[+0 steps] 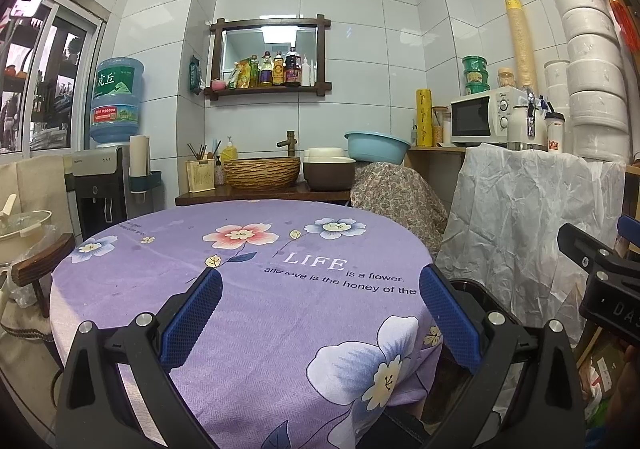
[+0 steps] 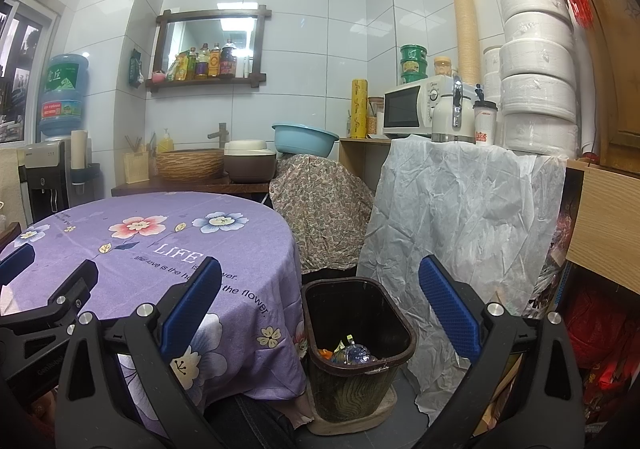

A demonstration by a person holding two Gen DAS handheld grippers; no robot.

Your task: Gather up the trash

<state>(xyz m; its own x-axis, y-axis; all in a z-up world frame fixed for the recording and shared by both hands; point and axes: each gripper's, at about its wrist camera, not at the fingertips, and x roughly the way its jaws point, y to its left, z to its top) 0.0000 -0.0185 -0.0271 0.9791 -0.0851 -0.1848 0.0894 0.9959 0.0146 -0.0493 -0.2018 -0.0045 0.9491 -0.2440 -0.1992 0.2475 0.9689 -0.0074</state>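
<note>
Tablecloth, purple and floral, beside bin; both grippers wide apart, empty.

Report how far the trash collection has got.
Looks nearly done: trash already lies in the bin, and the table shows only its cloth. Nothing is in hand; the left claw and right claw are open. No trash left that I can see.

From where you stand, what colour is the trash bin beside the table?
The trash bin is dark brown to black, best seen in the right wrist view.
</note>
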